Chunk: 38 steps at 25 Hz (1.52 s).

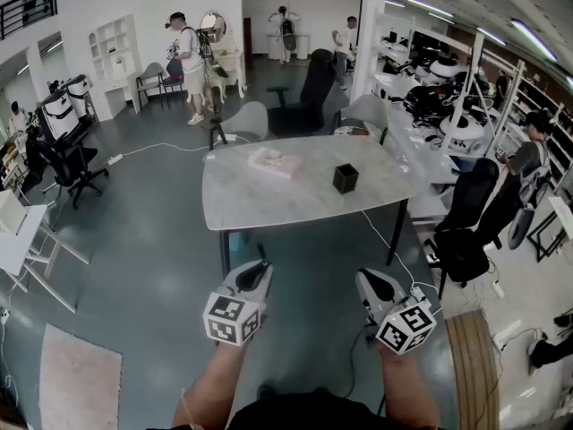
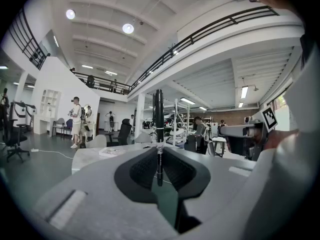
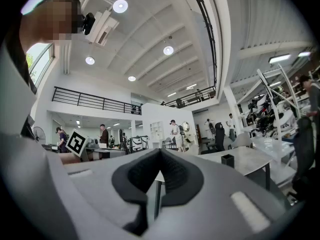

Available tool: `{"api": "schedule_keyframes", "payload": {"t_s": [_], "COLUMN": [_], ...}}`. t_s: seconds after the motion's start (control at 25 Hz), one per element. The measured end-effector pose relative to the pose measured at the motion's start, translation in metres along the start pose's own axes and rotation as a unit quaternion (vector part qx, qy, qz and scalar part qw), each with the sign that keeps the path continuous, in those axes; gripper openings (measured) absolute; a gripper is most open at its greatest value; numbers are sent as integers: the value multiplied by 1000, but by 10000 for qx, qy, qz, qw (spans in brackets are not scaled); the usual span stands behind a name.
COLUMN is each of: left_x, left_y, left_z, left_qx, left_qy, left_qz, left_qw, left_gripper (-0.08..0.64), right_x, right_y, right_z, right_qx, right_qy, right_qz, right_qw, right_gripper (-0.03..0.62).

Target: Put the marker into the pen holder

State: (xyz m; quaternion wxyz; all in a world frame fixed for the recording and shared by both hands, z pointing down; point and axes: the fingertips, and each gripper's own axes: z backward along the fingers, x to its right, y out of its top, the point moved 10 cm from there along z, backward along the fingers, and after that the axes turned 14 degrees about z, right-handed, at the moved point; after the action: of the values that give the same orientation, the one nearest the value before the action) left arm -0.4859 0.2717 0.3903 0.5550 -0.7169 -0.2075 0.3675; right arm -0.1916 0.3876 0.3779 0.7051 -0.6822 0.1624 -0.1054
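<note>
The left tool (image 1: 260, 269) is clamped on a black marker (image 2: 159, 119), which stands upright between its pads, near the person and well short of the worktop (image 1: 260, 202). The right tool (image 1: 366, 281) is closed on nothing, its pads meeting at the tips, and it is held level to the right of the left one. The black pen holder (image 1: 346, 178) stands on the right part of the worktop, well apart from the marker, with a pale flat item (image 1: 275, 161) to its left.
</note>
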Motion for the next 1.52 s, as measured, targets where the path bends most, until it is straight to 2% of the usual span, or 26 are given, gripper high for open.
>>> {"api": "schedule_keyframes", "payload": {"t_s": [0.4,0.56,0.84,1.28,1.52], "left_x": [5,16,44,119,139], "left_y": [0,-5,-15,-39,-49], "left_z": [-1,-6,-24,-59,-70], "left_qx": [-51,-119,-219,-184,-250], "left_qy": [27,-1,-94,-162,-72], "left_qz": [-26,-113,-158,-195,-195], "left_qw": [10000,9999,9996,9995,9995], "left_gripper": [43,43,43,43,43], "right_x": [4,11,33,87,105], "right_y": [-3,-11,-21,-33,-44], "right_z": [5,13,40,113,137], "right_qx": [-21,-56,44,129,58], "right_qy": [-5,5,-89,-171,-177], "right_qz": [5,-238,-729,-857,-978], "right_qw": [10000,9997,9973,9961,9950], "right_gripper": [2,2,3,3,3]}}
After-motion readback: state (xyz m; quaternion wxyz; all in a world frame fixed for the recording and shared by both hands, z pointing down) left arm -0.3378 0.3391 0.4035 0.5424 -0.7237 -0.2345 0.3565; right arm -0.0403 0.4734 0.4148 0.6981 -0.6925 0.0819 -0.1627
